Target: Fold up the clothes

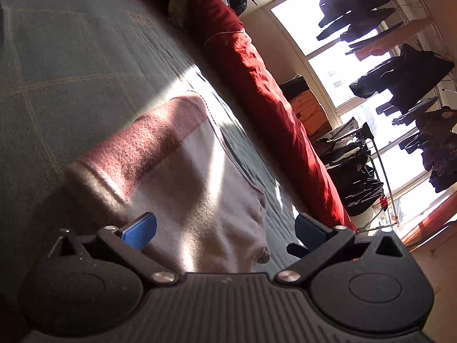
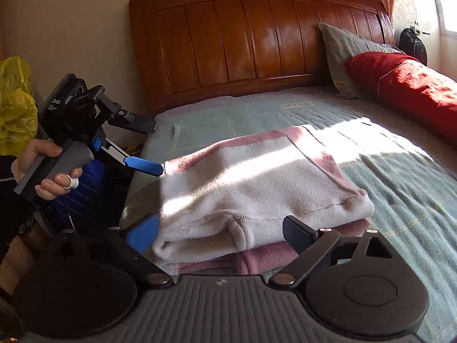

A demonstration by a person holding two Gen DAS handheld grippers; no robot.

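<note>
On the green bedspread (image 2: 400,200), near the foot edge, the pink-and-white garment (image 2: 251,188) already lies as a compact, layered bundle — white panel on top, pink layers showing beneath at the near edge. To my eye most of the folding is behind you: the stack looks squared and flat, with only a soft bulge at the near corner where a seam bunches.

Your left gripper (image 2: 155,148) hangs at the bundle's left end, jaws spread wide and gripping nothing; its lower blue finger (image 2: 145,166) sits just beside the cloth, though I cannot tell whether it touches. From its own camera the same gripper (image 1: 225,228) shows the fingers parted with the garment (image 1: 200,171) between and ahead of them, none of it pinched. Your right gripper (image 2: 221,228) is likewise wide apart, straddling the near edge of the bundle without holding it.

What seems left is small — perhaps one last fold or a smoothing of that bunched corner, then setting the piece aside. No other clothes waiting to be folded show on the bed; only a red bolster (image 2: 405,85) and a grey pillow (image 2: 342,57) lie by the wooden headboard (image 2: 257,37).
</note>
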